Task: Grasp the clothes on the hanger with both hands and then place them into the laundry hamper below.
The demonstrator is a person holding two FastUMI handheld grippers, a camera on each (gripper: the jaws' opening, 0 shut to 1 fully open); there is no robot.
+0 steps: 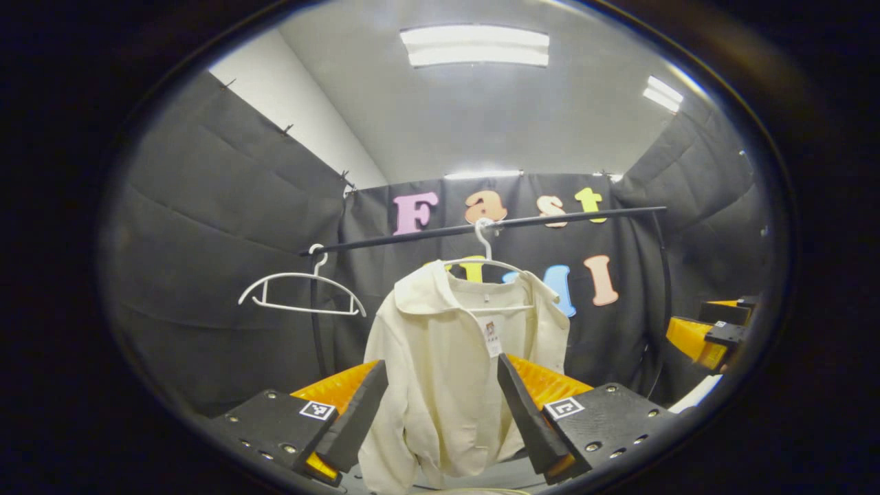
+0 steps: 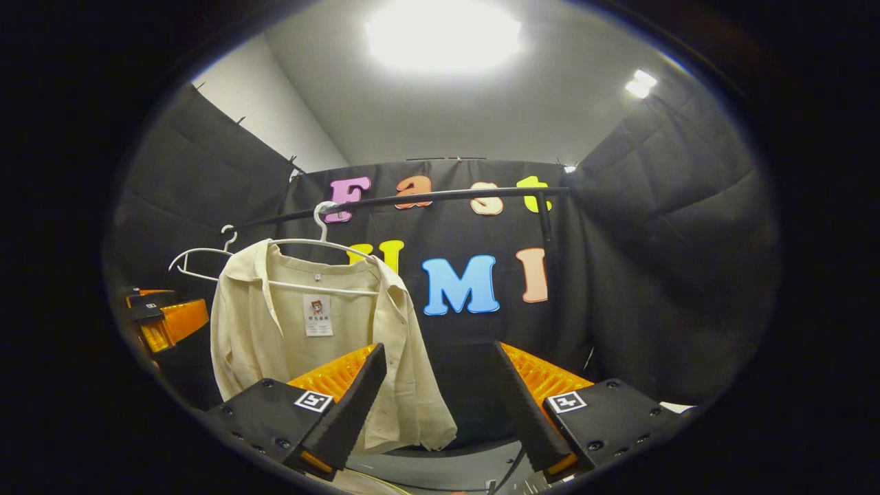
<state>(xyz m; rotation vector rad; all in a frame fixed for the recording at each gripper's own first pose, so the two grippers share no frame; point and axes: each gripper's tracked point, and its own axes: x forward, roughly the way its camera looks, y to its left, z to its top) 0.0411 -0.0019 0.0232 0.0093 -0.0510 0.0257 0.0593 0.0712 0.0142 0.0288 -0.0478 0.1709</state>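
I'm counting one cream shirt (image 1: 454,357), two white hangers, one bare (image 1: 302,292) and one carrying the shirt (image 1: 489,265), one black rail (image 1: 481,227), three ceiling lights.

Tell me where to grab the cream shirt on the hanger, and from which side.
Probably take the cream shirt at its two shoulders, one open gripper each, coming from the front. It hangs facing you, draped over the white hanger on the rail, so lifting there should free it.

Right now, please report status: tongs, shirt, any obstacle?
Left tongs open, right tongs open, both short of target. Cream shirt hanging on white hanger, ungrasped. Spare empty hanger beside it on the rail; path unobstructed.
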